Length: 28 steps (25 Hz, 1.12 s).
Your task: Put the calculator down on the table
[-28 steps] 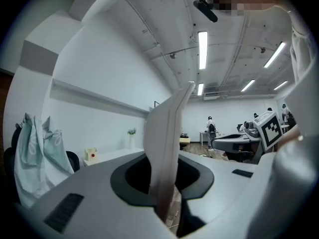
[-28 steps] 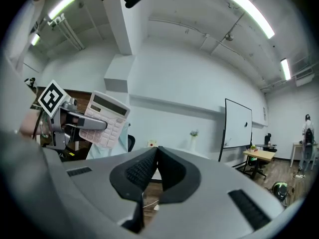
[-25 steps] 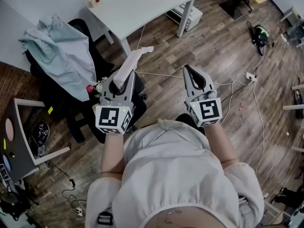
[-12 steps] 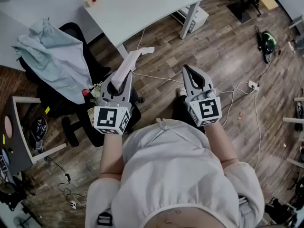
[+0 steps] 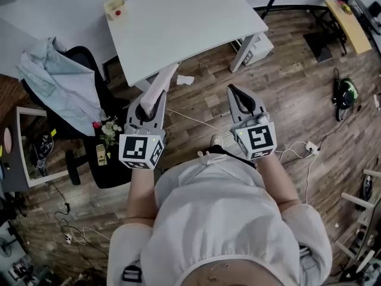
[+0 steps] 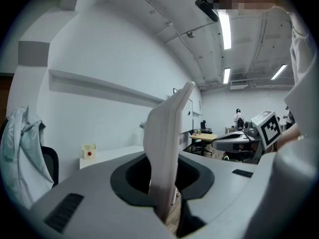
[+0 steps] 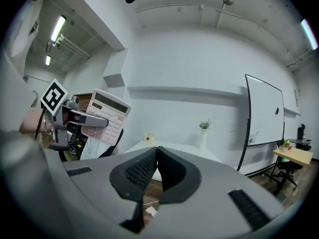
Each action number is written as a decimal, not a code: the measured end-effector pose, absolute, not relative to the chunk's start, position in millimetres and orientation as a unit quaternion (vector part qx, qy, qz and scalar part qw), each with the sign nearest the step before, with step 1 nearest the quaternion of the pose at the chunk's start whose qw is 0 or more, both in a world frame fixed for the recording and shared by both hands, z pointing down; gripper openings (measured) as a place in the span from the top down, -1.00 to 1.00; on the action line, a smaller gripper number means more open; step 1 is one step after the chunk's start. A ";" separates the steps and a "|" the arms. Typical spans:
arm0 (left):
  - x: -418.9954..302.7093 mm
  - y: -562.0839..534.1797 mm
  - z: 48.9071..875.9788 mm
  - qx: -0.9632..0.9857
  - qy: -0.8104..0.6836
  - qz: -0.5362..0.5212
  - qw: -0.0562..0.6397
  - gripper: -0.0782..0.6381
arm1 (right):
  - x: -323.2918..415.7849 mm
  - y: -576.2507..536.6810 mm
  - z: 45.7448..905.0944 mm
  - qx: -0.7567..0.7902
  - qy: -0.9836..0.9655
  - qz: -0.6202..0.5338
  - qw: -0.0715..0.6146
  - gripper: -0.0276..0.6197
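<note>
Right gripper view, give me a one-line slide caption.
Empty right gripper, jaws shut, faces the white table; the left gripper beside it grips the calculator.

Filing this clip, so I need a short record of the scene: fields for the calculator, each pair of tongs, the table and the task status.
calculator: pinkish white, in the air by the table's near edge
left tongs: shut on the calculator
right tongs: shut, empty
table: white, with a small box with a red button near one corner
task status: calculator not yet set down
</note>
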<state>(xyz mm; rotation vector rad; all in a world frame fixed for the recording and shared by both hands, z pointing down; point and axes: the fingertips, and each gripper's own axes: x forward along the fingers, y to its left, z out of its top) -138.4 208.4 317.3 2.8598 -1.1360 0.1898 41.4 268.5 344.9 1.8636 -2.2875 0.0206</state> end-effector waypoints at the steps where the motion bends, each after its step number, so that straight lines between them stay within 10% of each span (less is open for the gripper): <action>1: -122.8 201.1 317.3 0.925 -0.373 0.061 0.031 0.52 | 56.3 259.2 345.5 0.623 -0.776 0.008 0.097 0.90; 28: -27.8 -49.1 389.4 0.886 -0.433 0.076 0.145 0.52 | 130.4 -39.3 386.0 0.503 -0.851 0.030 0.149 0.90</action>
